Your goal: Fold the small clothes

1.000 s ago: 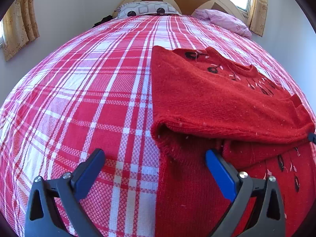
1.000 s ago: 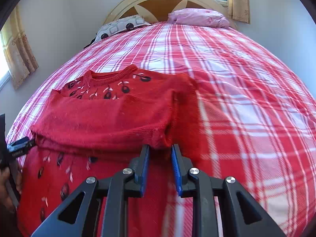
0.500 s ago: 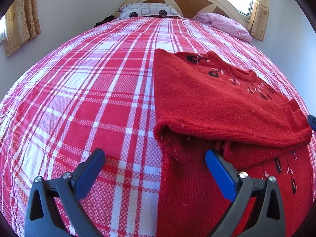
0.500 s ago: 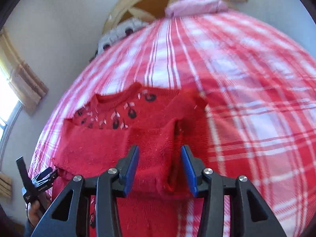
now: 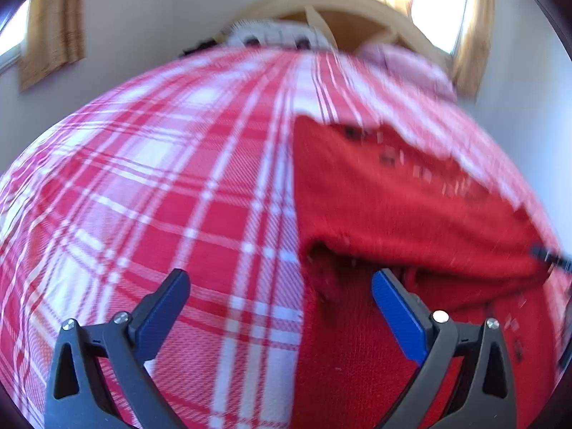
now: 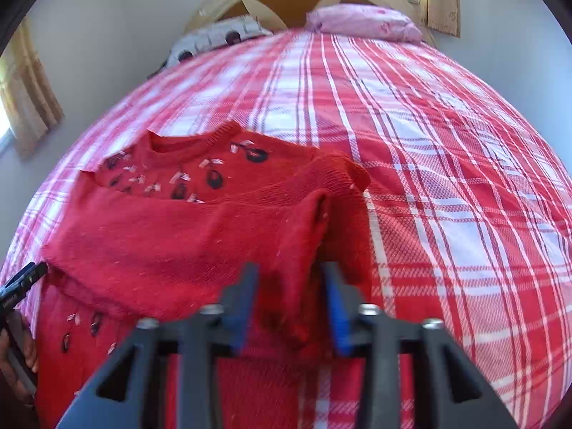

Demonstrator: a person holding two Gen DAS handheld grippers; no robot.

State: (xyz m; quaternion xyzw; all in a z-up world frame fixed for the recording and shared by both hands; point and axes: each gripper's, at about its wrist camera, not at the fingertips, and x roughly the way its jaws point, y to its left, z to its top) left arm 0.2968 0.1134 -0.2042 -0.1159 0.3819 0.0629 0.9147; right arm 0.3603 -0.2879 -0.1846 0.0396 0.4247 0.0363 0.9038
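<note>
The right tongs (image 6: 289, 296) are opening, their pads clear of the folded sweater edge that lies between them. The left tongs (image 5: 280, 296) stand wide open over the sweater's left edge, gripping nothing. The red knit sweater (image 6: 186, 236) lies on the red-and-white plaid bed (image 6: 447, 164), its sleeves folded across the front, with dark cherry motifs below the collar.

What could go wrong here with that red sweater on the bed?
1. The right gripper is opening with the sweater's folded edge between its pads; knit could snag and drag the fold open.
2. The folded sleeve looks bunched near that edge, so the fold may end up uneven.
</note>
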